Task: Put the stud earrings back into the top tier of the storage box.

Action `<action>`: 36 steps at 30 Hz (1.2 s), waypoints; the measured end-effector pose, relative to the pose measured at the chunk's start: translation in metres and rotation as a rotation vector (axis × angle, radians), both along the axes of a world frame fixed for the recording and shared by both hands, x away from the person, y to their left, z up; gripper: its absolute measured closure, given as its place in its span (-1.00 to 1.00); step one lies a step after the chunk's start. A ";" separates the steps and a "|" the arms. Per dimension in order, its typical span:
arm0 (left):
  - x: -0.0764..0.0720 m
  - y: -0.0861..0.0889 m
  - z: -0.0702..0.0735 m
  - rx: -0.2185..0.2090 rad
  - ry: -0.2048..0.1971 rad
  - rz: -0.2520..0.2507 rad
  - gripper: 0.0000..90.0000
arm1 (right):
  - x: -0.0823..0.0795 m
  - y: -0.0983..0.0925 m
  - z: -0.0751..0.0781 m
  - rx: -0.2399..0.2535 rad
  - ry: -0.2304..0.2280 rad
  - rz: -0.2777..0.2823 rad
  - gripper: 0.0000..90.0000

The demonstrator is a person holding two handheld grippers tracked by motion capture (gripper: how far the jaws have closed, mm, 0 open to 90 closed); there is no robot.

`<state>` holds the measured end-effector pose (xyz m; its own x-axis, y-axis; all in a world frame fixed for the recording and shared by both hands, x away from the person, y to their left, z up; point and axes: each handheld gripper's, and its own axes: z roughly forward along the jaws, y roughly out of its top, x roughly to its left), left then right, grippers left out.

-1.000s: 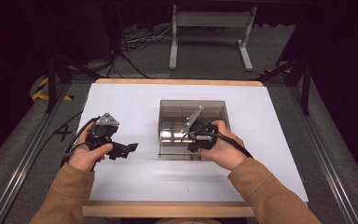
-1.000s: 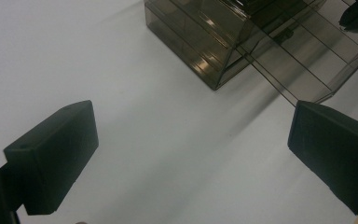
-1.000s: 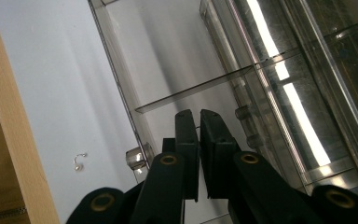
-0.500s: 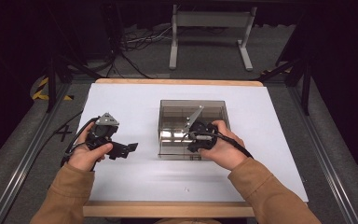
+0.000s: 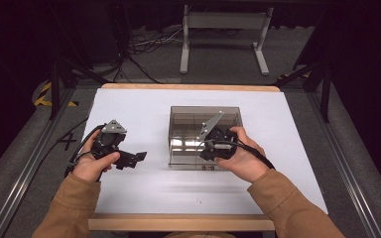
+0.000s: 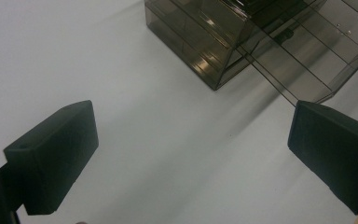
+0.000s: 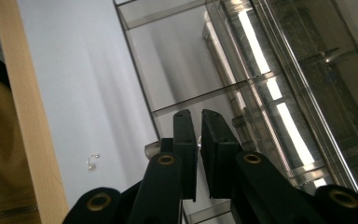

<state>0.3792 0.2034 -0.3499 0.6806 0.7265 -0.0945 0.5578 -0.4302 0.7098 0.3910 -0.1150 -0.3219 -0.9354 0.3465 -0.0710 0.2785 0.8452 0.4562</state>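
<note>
A smoked clear plastic box (image 5: 178, 119) with inner compartments stands on the white table top. My right gripper (image 5: 204, 151) is at the box's front wall. In the right gripper view its jaws (image 7: 196, 116) stand almost together, pinched on a small clear tab (image 7: 152, 150) at the edge of the box (image 7: 242, 93). My left gripper (image 5: 135, 157) rests on the table left of the box, apart from it. In the left gripper view its jaws (image 6: 191, 121) stand wide with bare table between them, and a corner of the box (image 6: 200, 51) lies ahead.
A tiny metal piece (image 7: 92, 161) lies on the white table top (image 5: 144, 104) near the wooden front edge (image 5: 178, 222). Dark floor, cables and a metal stand (image 5: 223, 29) lie beyond the table.
</note>
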 end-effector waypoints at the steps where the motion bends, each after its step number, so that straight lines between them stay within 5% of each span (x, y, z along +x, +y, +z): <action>1: 0.000 0.000 0.000 0.000 0.000 0.000 -0.95 | -0.002 0.000 0.001 0.005 0.000 0.002 0.87; 14: 0.000 0.000 0.000 -0.001 0.001 0.004 -0.95 | -0.025 -0.002 0.010 0.055 0.001 0.094 0.84; 36: 0.000 0.000 0.000 0.001 -0.001 0.000 -0.95 | -0.040 -0.002 0.005 0.071 0.012 0.172 0.82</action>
